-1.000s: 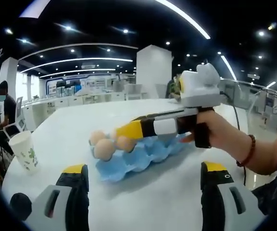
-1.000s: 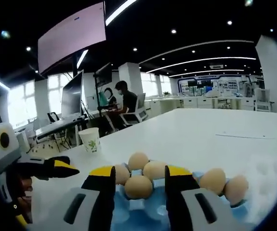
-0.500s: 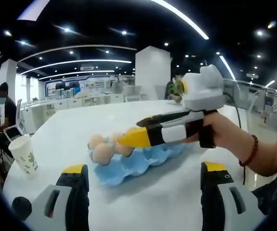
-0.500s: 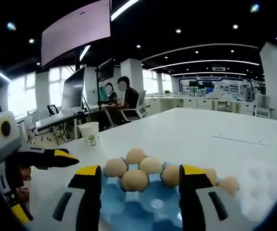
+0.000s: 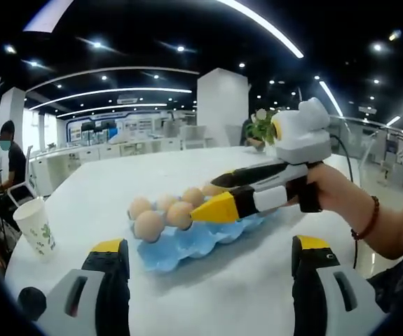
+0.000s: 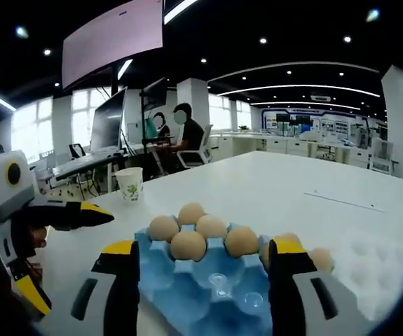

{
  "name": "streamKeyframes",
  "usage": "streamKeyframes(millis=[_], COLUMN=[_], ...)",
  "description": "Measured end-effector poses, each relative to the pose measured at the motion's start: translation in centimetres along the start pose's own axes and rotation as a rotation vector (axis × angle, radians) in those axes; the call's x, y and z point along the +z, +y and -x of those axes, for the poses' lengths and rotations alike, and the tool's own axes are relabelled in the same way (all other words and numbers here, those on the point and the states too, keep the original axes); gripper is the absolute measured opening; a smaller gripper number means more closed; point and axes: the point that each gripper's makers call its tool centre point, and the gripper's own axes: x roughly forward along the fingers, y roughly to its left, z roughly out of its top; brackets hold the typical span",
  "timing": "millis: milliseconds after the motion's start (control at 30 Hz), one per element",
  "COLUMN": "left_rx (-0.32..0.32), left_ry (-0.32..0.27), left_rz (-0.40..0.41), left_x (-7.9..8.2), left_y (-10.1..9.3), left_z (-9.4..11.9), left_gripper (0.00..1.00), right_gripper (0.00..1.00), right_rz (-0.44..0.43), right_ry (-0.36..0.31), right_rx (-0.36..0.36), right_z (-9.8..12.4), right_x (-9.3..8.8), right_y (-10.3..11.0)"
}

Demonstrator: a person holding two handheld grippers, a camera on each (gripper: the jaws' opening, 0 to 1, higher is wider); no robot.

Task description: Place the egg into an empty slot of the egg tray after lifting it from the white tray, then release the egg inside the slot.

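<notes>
Over a white table [image 5: 257, 280] in an open-plan office, the right gripper [image 6: 202, 255] hangs with its jaws spread wide and nothing between them, straddling the near end of the blue egg tray [image 6: 187, 283]. In the right gripper view, four eggs [image 6: 188, 245] sit grouped in the tray's far slots ahead of the jaws, with two more just past the right jaw, beside a pale white tray [image 6: 376, 259] that is too blurred to read. The left gripper [image 5: 205, 262], likewise wide apart and empty, waits well short of the tray. The left gripper view shows what the other cannot: a hand [image 5: 327, 196] holding the right gripper, its yellow tips level with the eggs. A paper cup [image 5: 36, 224] stands off to the left gripper's left side.
</notes>
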Motion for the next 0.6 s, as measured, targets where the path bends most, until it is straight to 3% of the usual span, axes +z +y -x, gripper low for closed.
streamKeyframes(millis=[600], left_rx=[-0.013], left_ry=[-0.015], left_rz=[0.009], left_x=[0.3], left_y=[-1.0], left_z=[-0.6], left_gripper=[0.98], right_gripper=[0.80], right_rz=[-0.003], right_ry=[-0.007], right_rx=[-0.060], right_z=[2.3], right_x=[-1.1], right_y=[-2.1])
